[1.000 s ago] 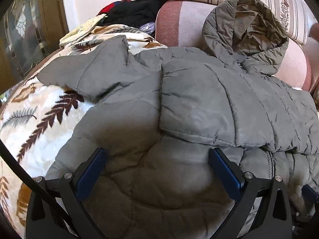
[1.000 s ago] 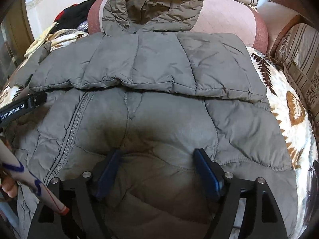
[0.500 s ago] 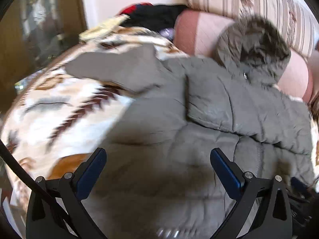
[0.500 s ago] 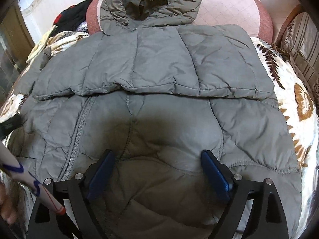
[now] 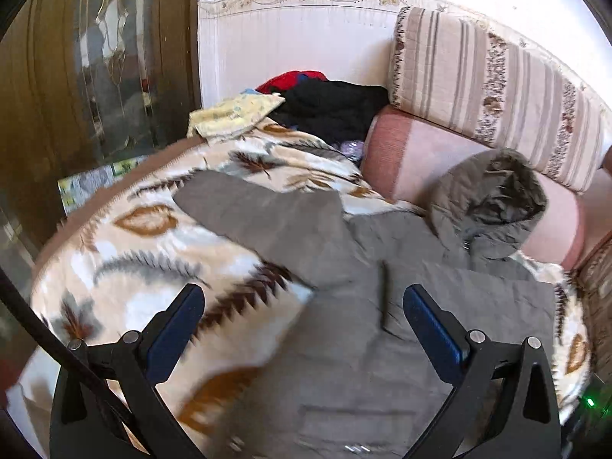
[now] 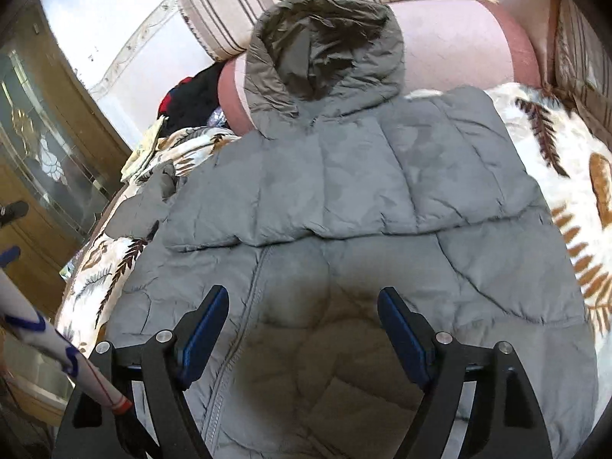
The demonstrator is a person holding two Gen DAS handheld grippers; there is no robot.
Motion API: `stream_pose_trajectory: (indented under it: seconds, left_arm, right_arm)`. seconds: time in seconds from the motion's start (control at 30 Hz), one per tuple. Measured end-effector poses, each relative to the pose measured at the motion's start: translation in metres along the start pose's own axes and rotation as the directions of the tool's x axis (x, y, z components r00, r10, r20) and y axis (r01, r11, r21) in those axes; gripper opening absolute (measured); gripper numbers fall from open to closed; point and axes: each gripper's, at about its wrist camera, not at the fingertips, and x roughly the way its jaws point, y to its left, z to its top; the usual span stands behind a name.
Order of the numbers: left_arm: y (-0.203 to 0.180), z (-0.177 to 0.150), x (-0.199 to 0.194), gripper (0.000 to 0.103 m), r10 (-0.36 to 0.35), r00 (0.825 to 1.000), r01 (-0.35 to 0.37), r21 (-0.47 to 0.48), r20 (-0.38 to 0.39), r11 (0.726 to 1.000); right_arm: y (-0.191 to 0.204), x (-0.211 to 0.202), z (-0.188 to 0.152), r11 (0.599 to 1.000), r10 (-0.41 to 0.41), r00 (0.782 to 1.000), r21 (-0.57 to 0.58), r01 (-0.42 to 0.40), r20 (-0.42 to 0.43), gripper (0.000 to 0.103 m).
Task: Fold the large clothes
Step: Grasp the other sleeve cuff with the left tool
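Nearest you: left gripper [image 5: 304,325] and right gripper [image 6: 303,323], both released, jaws wide, the right just narrowed, nothing between. Below: quilted grey puffer jacket [image 6: 344,199], flat on leaf-print blanket [image 5: 126,252]; hood [image 6: 325,46] against pink bolster [image 5: 417,153]. Beyond: dark clothes pile [image 5: 329,107].

- My left wrist view is smeared with motion blur: the leaf-print blanket [image 5: 145,252] and grey jacket [image 5: 344,344] streak low in frame.
- My right wrist view is sharper; a dark shadow sits on the jacket between the fingers.
- Bright daylight; the wall [image 5: 306,38] washes out.
- Fisheye corners go black.
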Motion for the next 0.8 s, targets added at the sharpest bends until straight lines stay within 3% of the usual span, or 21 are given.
stream_pose_trajectory:
  seconds: [0.1,0.2,0.3,0.43,0.5,0.63,0.8]
  left_arm:
    - [0.023,0.025,0.024,0.103,0.037,0.999,-0.037,-0.014,-0.014,0.999]
    - [0.056,0.047,0.07,0.103,0.072,0.995,-0.078,-0.081,-0.074,0.994]
    - [0.09,0.059,0.115,0.098,0.04,0.988,-0.066,-0.183,-0.146,0.981]
    - [0.13,0.054,0.166,0.086,-0.025,0.973,-0.058,-0.345,-0.231,0.937]
    - [0.15,0.053,0.184,0.081,-0.054,0.969,-0.047,-0.395,-0.24,0.917]
    - [0.198,0.066,0.211,0.081,-0.074,0.973,-0.039,-0.474,-0.218,0.88]
    - [0.233,0.076,0.248,0.08,-0.064,0.971,-0.065,-0.515,-0.229,0.855]
  right_arm:
    - [0.007,-0.006,-0.001,0.999,-0.001,1.0,-0.05,0.002,0.012,0.085]
    - [0.007,-0.019,0.0,0.997,0.053,0.998,-0.065,-0.051,0.03,0.085]
    - [0.006,-0.02,0.003,0.996,0.054,0.998,-0.078,-0.051,0.035,0.085]
    - [0.006,-0.007,-0.002,0.996,0.051,0.999,-0.073,-0.052,-0.008,0.085]
    - [0.005,-0.004,-0.006,0.996,0.042,0.999,-0.077,-0.044,-0.026,0.085]
    - [0.003,-0.004,-0.008,0.996,0.029,0.999,-0.086,-0.031,-0.026,0.085]
    - [-0.004,0.009,-0.006,0.998,0.016,0.999,-0.054,-0.019,-0.051,0.085]
